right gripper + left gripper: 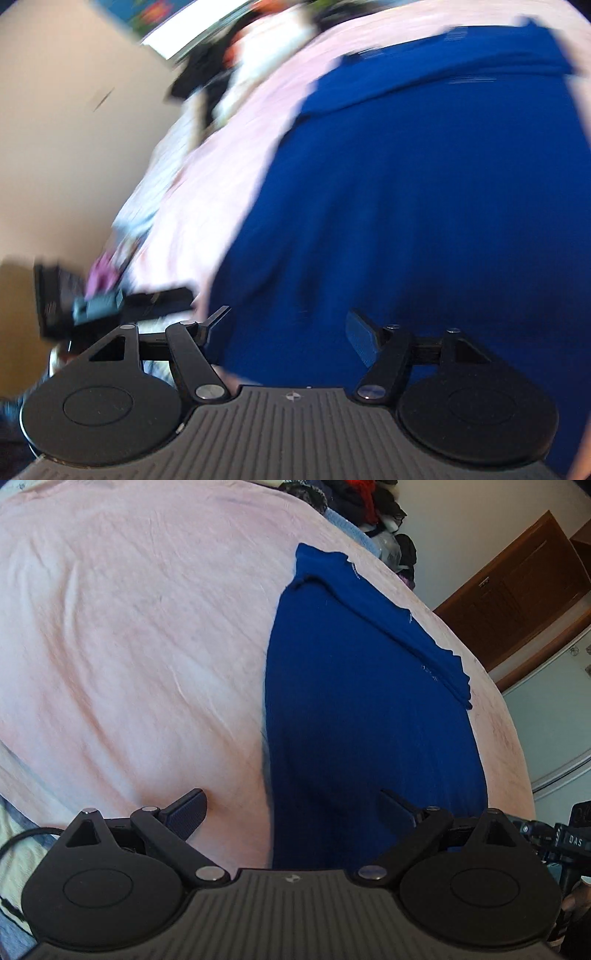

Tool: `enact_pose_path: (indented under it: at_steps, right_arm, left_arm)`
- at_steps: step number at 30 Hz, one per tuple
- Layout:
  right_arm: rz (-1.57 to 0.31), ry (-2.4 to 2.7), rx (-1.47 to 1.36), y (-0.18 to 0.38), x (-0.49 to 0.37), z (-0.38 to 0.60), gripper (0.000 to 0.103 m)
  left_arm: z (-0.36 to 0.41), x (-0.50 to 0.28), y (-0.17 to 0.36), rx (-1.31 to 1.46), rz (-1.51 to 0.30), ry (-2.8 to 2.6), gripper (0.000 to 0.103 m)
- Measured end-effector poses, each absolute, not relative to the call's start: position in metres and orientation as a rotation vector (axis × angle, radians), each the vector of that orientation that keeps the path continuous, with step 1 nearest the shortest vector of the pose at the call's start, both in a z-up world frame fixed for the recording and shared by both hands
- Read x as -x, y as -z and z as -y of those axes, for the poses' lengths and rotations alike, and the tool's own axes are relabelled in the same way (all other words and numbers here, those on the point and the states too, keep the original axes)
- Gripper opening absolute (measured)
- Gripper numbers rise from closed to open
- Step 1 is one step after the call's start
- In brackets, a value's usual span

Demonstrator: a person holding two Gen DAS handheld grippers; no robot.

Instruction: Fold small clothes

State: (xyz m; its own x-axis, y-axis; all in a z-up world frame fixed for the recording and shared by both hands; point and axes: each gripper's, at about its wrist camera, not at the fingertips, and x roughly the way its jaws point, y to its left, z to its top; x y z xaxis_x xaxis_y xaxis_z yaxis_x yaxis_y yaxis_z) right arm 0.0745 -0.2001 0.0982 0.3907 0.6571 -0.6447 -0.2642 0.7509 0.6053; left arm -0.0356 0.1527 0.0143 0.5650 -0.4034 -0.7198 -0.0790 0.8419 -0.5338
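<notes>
Both grippers hung wide open and empty over the blue garment (369, 709) spread on the pink bedsheet (129, 646). Only the left gripper (295, 812) view showed a wooden door (517, 587) and clothes pile (369, 506); the right gripper (288, 332) view was blurred. "OAS" was legible on black gear (569, 840).

Pink bedsheet (129, 646) — clothes pile (369, 509) beyond, wooden door (524, 590) behind.

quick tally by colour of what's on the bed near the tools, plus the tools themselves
blue garment: 1
pink bed cover: 1
dark mixed clothes pile at the far edge: 1, items too jumbled to count
black tools: 2, left tool and right tool, both open
total: 5
</notes>
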Motion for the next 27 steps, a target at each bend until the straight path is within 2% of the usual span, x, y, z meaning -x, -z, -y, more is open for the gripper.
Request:
enact_pose_path:
  at_steps: [4,8,9,10,11,12,15,17,19,24,27]
  right_arm:
    - [-0.973,-0.363,-0.475,-0.096,-0.059,0.271,0.071]
    - [-0.986,-0.259,-0.484,-0.081,-0.042,0.302,0.071]
    - [-0.995,-0.244,-0.477,-0.079,-0.04,0.303,0.071]
    - [-1.005,-0.24,-0.476,-0.074,-0.038,0.3,0.071]
    - [-1.011,-0.245,-0.48,-0.067,-0.036,0.302,0.071]
    - [-1.005,-0.254,-0.483,-0.065,-0.034,0.304,0.071]
    - [-1.007,-0.275,-0.483,-0.061,-0.033,0.307,0.072]
    - [-1.012,-0.293,-0.516,-0.06,-0.032,0.312,0.072]
    - [-1.02,-0.306,-0.568,-0.06,-0.029,0.322,0.072]
    - [-1.031,-0.318,-0.676,-0.057,-0.02,0.338,0.072]
    - [-1.06,-0.36,-0.735,-0.052,-0.017,0.341,0.072]
  left_arm:
    - [-0.144,0.036,-0.01,0.59,-0.997,0.314,0.076]
    - [-0.146,0.031,-0.007,0.634,-1.004,0.326,0.073]
    - [-0.148,0.03,-0.005,0.655,-1.012,0.322,0.059]
    - [-0.148,0.028,-0.003,0.674,-1.028,0.332,0.028]
    - [-0.15,0.028,-0.002,0.687,-1.047,0.346,0.014]
    - [-0.148,0.027,-0.001,0.682,-1.055,0.351,0.007]
    - [-0.139,0.027,-0.002,0.604,-1.065,0.32,0.007]
    - [-0.14,0.026,-0.001,0.626,-1.064,0.329,0.008]
    - [-0.141,0.024,0.003,0.626,-1.086,0.325,0.013]
    - [-0.142,0.022,0.005,0.648,-1.104,0.329,0.014]
    - [-0.135,0.022,-0.001,0.6,-1.096,0.32,0.01]
